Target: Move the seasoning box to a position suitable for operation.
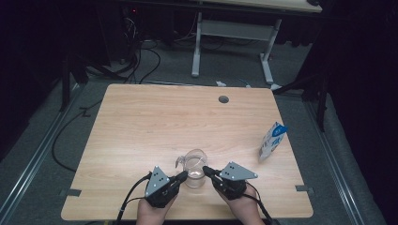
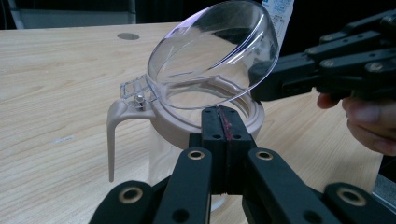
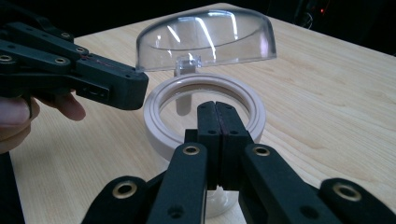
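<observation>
Clear jug (image 1: 195, 168) stood at near-centre edge of wooden table (image 1: 141, 131), between two grippers. Pale ring collar (image 3: 205, 109) around mouth, pale handle (image 2: 114, 135) on one side. Clear domed lid (image 2: 212, 53) tipped up on hinge, open. Left gripper (image 1: 182, 175) jaws pressed together, tip at collar. Right gripper (image 1: 206, 170) jaws likewise together, tip at collar's opposite side. Grip on rim: could not tell. White-and-blue carton (image 1: 272, 140) stood near table's right edge, well apart; print too small to read.
</observation>
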Tool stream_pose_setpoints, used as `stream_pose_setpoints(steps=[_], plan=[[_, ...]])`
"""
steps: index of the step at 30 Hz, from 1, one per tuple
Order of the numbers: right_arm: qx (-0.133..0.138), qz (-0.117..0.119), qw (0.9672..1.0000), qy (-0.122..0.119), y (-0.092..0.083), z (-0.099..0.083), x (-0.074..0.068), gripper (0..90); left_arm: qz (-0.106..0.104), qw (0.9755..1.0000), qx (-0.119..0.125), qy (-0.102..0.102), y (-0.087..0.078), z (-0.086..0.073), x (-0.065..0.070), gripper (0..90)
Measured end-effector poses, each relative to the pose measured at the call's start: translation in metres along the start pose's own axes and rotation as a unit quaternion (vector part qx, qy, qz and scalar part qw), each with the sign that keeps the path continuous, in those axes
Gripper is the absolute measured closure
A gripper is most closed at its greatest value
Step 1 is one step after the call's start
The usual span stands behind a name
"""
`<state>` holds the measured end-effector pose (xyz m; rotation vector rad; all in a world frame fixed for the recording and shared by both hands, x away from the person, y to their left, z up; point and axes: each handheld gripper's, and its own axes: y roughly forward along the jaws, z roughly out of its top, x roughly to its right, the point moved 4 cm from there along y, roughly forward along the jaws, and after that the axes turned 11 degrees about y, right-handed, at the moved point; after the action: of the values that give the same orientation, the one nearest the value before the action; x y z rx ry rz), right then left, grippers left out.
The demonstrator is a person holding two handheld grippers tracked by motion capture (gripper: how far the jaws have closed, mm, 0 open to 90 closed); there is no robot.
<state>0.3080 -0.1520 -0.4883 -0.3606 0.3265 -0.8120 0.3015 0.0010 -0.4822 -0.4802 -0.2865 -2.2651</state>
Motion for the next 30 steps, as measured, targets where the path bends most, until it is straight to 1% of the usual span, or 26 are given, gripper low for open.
stream_pose_setpoints(steps=[2,4,8,14,23,30], plan=[[0.002,0.004,1.0,0.004,0.0,0.0,0.001,89.9,0.0,1.0,0.002,-0.001,0.0,0.001,0.0,90.0],[0.004,0.004,1.0,0.003,0.0,-0.001,0.001,89.9,0.003,0.9999,0.013,-0.005,0.0,0.004,-0.001,90.0],[0.008,0.005,0.9999,0.003,0.0,-0.002,0.001,90.0,0.006,0.9998,0.02,-0.007,0.0,0.006,-0.002,90.0],[0.009,0.007,0.9999,0.004,0.0,-0.002,0.001,89.9,0.014,0.9994,0.032,-0.009,-0.001,0.012,-0.007,90.0],[0.01,0.006,0.9999,0.003,0.0,-0.002,0.001,89.9,0.028,0.999,0.035,-0.005,-0.003,0.015,-0.017,89.3],[0.01,0.006,0.9999,0.002,0.0,-0.002,0.001,89.4,0.029,0.999,0.034,-0.004,-0.003,0.014,-0.019,88.6]])
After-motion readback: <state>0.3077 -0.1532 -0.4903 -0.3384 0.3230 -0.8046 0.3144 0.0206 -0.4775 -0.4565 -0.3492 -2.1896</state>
